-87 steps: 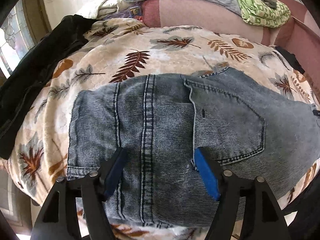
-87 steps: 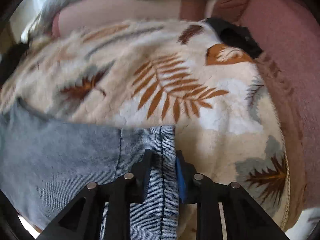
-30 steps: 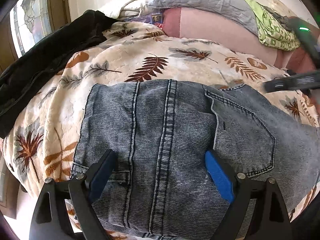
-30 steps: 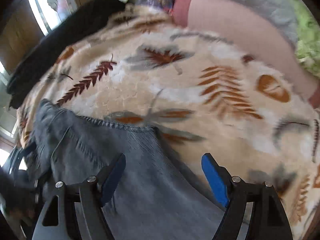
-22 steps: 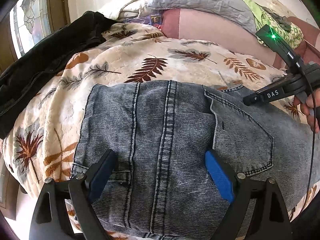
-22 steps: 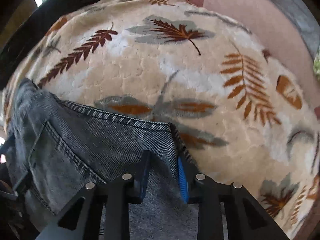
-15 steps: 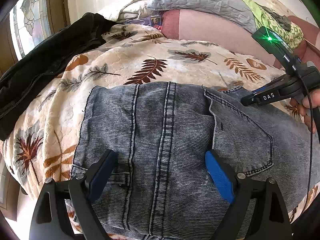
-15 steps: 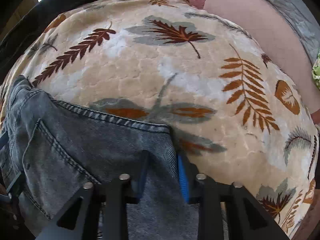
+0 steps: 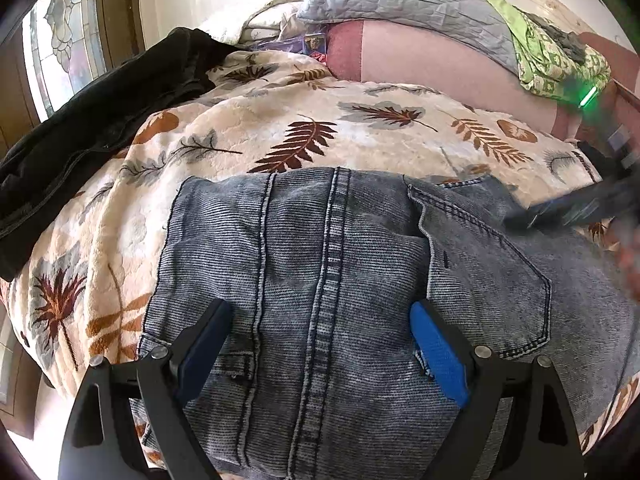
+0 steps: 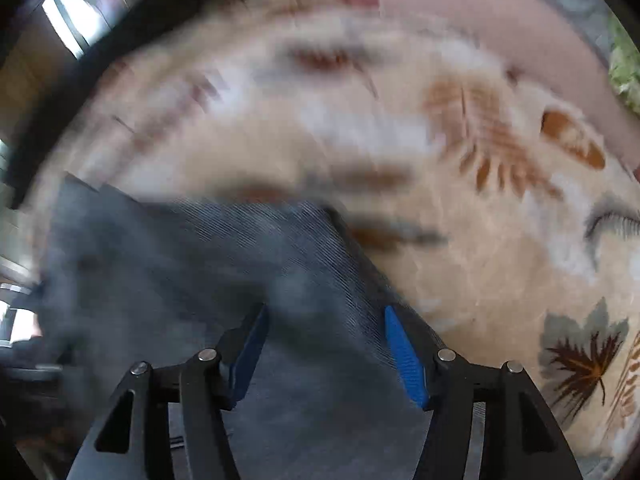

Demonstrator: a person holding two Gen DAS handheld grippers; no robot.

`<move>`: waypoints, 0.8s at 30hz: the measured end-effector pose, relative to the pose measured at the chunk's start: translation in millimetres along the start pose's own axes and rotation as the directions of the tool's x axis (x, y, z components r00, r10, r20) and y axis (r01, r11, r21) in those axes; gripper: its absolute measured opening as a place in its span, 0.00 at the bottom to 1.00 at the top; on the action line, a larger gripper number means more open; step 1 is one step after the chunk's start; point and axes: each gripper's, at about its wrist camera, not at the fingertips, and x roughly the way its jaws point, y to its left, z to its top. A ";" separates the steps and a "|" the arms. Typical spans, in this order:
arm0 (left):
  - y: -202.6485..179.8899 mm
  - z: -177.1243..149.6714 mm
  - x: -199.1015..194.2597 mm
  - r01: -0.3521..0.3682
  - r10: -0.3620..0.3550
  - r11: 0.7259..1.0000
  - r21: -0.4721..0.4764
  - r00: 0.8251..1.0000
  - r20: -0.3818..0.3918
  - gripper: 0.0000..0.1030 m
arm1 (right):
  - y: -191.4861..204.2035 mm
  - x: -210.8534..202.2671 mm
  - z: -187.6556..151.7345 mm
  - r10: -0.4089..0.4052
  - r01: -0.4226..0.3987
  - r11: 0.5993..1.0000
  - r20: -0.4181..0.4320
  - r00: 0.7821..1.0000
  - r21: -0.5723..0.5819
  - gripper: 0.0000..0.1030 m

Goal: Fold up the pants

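Denim pants (image 9: 340,280) lie folded on the leaf-print blanket (image 9: 280,128). Both the left claw (image 9: 320,344) and the right claw (image 10: 326,352) hover spread above them, gripping nothing. Between folds, I judge; next calls for pinching an edge.

Bare leaf-print blanket (image 9: 360,136) is lying open beyond the folded jeans (image 9: 340,280), giving passage toward the back. A black garment (image 9: 92,120) is crowding the left edge, and pillows (image 9: 400,0) and a pink backrest (image 9: 432,68) are closing off the far side. To the right, the blanket (image 10: 500,240) is lying bare.
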 end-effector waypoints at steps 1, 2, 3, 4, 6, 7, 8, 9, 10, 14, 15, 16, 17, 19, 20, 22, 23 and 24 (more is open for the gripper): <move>-0.5 0.2 0.3 -0.004 0.004 1.000 0.002 1.000 -0.001 0.88 | -5.6 1.1 2.6 0.018 -0.019 0.999 0.027 0.999 0.032 0.72; -0.5 0.1 -0.1 -0.004 0.004 1.000 0.001 1.000 0.000 0.88 | -9.6 -2.7 6.9 0.028 -0.031 0.997 0.040 0.999 0.076 0.72; 0.1 -0.2 -0.7 -0.001 0.001 1.000 0.001 1.000 0.003 0.88 | -10.6 -7.2 9.5 0.019 -0.024 0.995 0.054 0.998 0.096 0.72; 0.5 -0.1 -0.7 0.001 -0.001 1.000 0.000 1.000 0.005 0.88 | -10.4 -11.7 10.5 0.005 -0.012 0.995 0.073 0.997 0.098 0.72; 0.5 -0.1 -0.2 0.001 -0.001 1.000 0.001 1.000 0.004 0.88 | -11.0 -25.6 6.2 -0.004 -0.008 0.995 0.113 0.994 0.103 0.72; 0.5 -0.2 -0.4 0.000 0.000 1.000 0.000 1.000 0.006 0.89 | -12.9 -35.1 0.4 0.007 -0.023 0.993 0.136 0.991 0.113 0.72; 0.5 0.0 0.2 -0.002 0.002 1.000 0.001 1.000 0.007 0.89 | -17.4 -48.1 -9.3 0.013 -0.035 0.990 0.164 0.986 0.135 0.72; 0.3 0.1 0.8 -0.005 0.005 1.000 0.001 1.000 0.007 0.89 | -23.1 -57.1 -18.4 0.016 -0.046 0.986 0.185 0.983 0.157 0.73; 0.0 0.0 0.7 -0.005 0.005 1.000 0.000 1.000 0.008 0.89 | -31.4 -70.2 -32.2 0.025 -0.068 0.979 0.216 0.976 0.193 0.73; 1.9 1.0 -3.3 0.001 -0.001 1.000 -0.021 1.000 0.024 0.89 | -66.0 -115.5 -86.9 0.032 -0.130 0.944 0.309 0.950 0.304 0.73; 3.0 1.8 -6.4 0.001 0.000 1.000 -0.028 0.999 0.040 0.88 | -76.1 -130.0 -109.0 0.031 -0.149 0.928 0.330 0.943 0.340 0.73; 3.3 2.6 -10.8 -0.002 0.004 0.999 -0.033 0.998 0.062 0.88 | -83.4 -136.7 -123.5 0.031 -0.163 0.916 0.342 0.939 0.365 0.73; 4.2 3.4 -15.5 -0.005 0.008 0.999 -0.038 0.996 0.086 0.88 | -95.2 -147.9 -148.3 0.030 -0.182 0.893 0.349 0.937 0.412 0.73; 6.4 3.8 -28.0 -0.011 0.018 0.999 -0.049 0.989 0.149 0.88 | -109.0 -160.3 -189.0 0.031 -0.213 0.852 0.360 0.932 0.479 0.73; 7.0 3.8 -33.3 -0.013 0.022 0.998 -0.054 0.984 0.174 0.88 | -113.1 -163.9 -205.1 0.032 -0.223 0.835 0.360 0.932 0.503 0.73; 6.5 4.6 -39.0 -0.007 0.019 0.998 -0.062 0.981 0.195 0.88 | -123.4 -161.9 -237.3 0.045 -0.250 0.803 0.364 0.930 0.540 0.74; 4.8 5.3 -40.7 -0.003 0.016 0.998 -0.063 0.980 0.201 0.88 | -130.7 -155.4 -246.1 0.051 -0.260 0.793 0.364 0.930 0.551 0.76; 1.7 6.9 -41.5 0.001 0.011 0.998 -0.059 0.979 0.204 0.88 | -141.7 -144.2 -257.2 0.059 -0.266 0.775 0.353 0.934 0.573 0.79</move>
